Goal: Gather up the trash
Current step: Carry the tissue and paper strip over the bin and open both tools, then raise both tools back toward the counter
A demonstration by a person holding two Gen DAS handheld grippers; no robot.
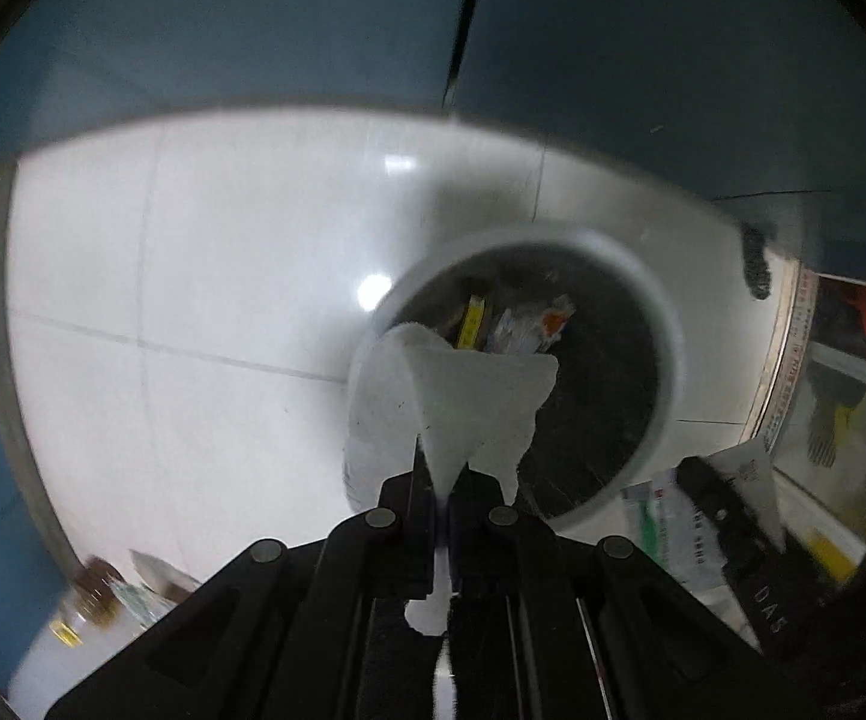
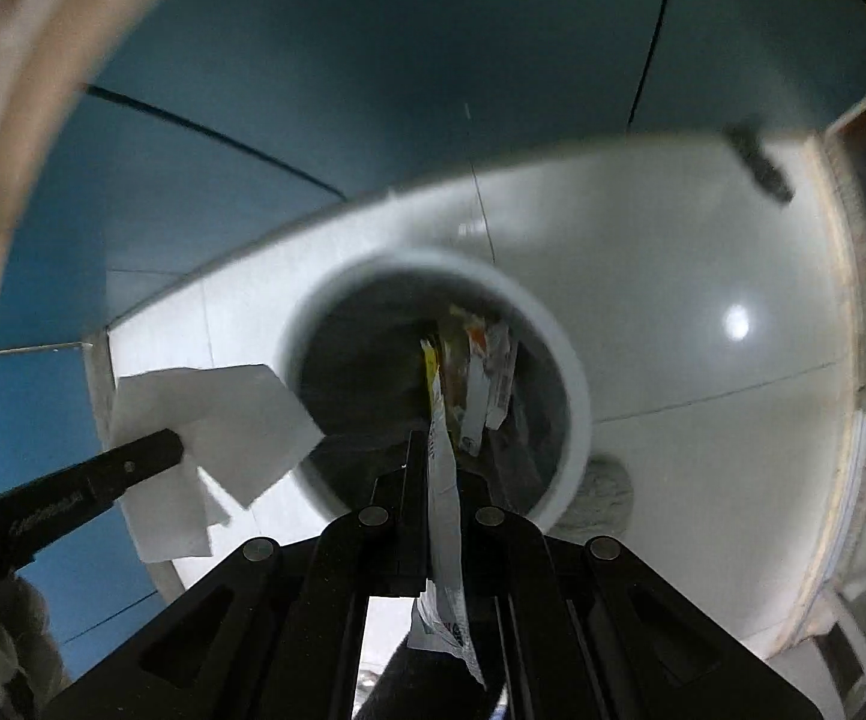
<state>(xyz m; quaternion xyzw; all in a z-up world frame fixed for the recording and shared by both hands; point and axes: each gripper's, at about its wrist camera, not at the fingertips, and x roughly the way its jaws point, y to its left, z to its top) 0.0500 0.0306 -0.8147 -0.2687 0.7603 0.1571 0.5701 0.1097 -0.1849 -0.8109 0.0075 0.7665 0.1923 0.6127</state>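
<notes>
left wrist view has the left gripper (image 1: 446,474) pinching a white tissue (image 1: 481,402) over the bin (image 1: 667,324), the right gripper (image 2: 440,468) clamped on a printed wrapper (image 2: 443,480) beside it, so this looks like the drop step: next, both jaws should open above the bin mouth.

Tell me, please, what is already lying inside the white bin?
Inside the white bin lie crumpled wrappers, one yellow. The white tissue in the left gripper covers the near part in the left wrist view, and the bottom is too dark to read.
</notes>
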